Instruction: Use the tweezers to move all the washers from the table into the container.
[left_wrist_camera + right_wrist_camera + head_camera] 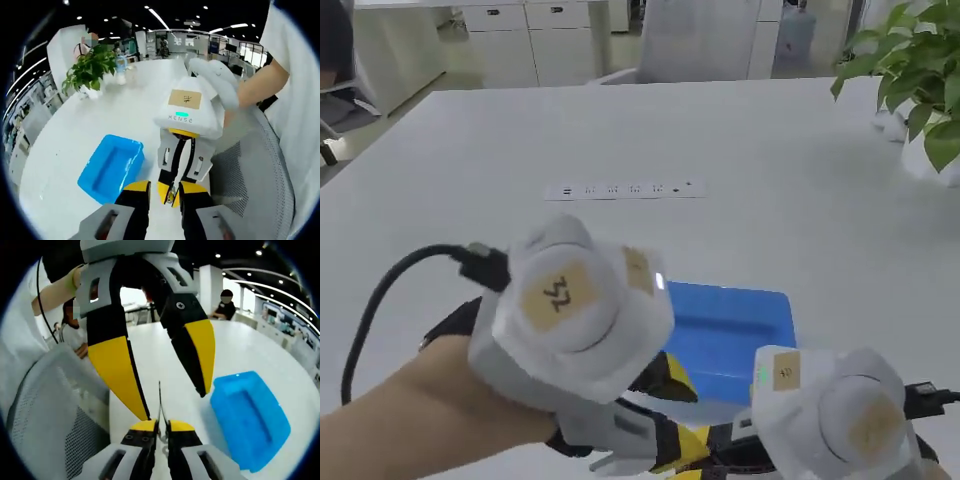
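Near edge: right gripper (pixel 161 426) clenched on the tweezers (pixel 160 400). Left gripper (pixel 165 190) released, jaws astride their tip. Closing off-centre would likely twist or drop them. Blue container (pixel 745 325) lies just beyond, slightly right, on the table (pixel 620 130).

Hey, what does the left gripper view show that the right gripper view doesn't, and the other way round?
Left gripper view: a leafy plant at the far side of the white table. Right gripper view: the tweezers, a thin metal strip rising from the right gripper, which is shut on them. Both: the blue container, the table, a mesh chair and the opposite gripper facing the camera; the left gripper is open.
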`<state>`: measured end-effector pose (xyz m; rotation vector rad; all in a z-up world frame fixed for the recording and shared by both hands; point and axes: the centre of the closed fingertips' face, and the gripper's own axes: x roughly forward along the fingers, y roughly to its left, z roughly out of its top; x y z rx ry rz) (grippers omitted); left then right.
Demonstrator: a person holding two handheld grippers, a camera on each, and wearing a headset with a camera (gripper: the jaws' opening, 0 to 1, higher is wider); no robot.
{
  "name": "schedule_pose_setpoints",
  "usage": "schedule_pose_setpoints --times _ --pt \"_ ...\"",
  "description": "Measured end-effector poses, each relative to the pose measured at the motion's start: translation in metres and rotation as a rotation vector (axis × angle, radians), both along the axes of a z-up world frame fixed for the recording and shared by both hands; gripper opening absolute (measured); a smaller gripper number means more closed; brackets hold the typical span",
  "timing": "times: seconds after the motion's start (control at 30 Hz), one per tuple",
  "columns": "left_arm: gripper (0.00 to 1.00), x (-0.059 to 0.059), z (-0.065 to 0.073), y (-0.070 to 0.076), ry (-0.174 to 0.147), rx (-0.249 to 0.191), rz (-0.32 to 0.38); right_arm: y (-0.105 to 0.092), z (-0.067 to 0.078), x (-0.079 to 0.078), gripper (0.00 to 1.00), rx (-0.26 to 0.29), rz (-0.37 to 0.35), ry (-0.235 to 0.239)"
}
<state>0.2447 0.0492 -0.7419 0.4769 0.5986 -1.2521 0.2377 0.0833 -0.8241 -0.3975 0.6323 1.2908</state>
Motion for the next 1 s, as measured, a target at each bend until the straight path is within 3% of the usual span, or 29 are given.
schedule_pose_setpoints --times 0.1,0.2,0.23,0.33,0.4,0.43,0.57,0.6,0.67,0.77,0.83,0.9,0.93,0.97,1.0 --pt "0.24 -0.004 0.010 0.009 0.005 -0.120 0.109 -0.002 0.000 0.003 0.03 0.020 -0.037 0.028" --pt "0.38 -0.007 0.021 0.023 0.002 -0.260 0.259 -0.004 0.000 0.006 0.03 0.045 -0.083 0.061" --pt "0.42 -0.007 0.022 0.025 0.003 -0.276 0.275 -0.005 0.000 0.006 0.03 0.046 -0.086 0.060" --pt "0.51 -0.013 0.027 0.041 0.005 -0.389 0.411 -0.005 0.000 0.007 0.03 0.056 -0.113 0.072" --pt "0.56 -0.016 0.029 0.050 -0.009 -0.440 0.487 -0.006 0.001 0.009 0.03 0.066 -0.139 0.077" --pt "0.60 -0.017 0.028 0.054 -0.023 -0.444 0.512 -0.006 0.001 0.009 0.03 0.076 -0.149 0.083" --pt "0.85 -0.014 0.024 0.070 -0.138 -0.426 0.640 -0.008 0.001 0.012 0.03 0.133 -0.220 0.135" --pt "0.88 -0.015 0.022 0.071 -0.144 -0.422 0.651 -0.009 0.001 0.013 0.03 0.140 -0.230 0.143" --pt "0.89 -0.016 0.022 0.074 -0.162 -0.434 0.685 -0.013 0.001 0.013 0.03 0.153 -0.250 0.157" --pt "0.90 -0.014 0.029 0.074 -0.196 -0.522 0.738 -0.016 0.005 0.014 0.03 0.152 -0.261 0.142" --pt "0.92 -0.015 0.027 0.073 -0.217 -0.521 0.735 -0.016 0.010 0.015 0.03 0.174 -0.280 0.148" --pt "0.94 -0.014 0.028 0.071 -0.259 -0.494 0.716 -0.017 0.016 0.016 0.03 0.192 -0.294 0.147" --pt "0.97 -0.012 0.032 0.069 -0.297 -0.501 0.711 -0.017 0.020 0.016 0.03 0.199 -0.298 0.141" --pt "0.99 -0.012 0.035 0.069 -0.316 -0.507 0.708 -0.018 0.022 0.016 0.03 0.202 -0.300 0.140" --pt "0.99 -0.014 0.036 0.068 -0.315 -0.510 0.710 -0.018 0.025 0.016 0.03 0.206 -0.301 0.136"
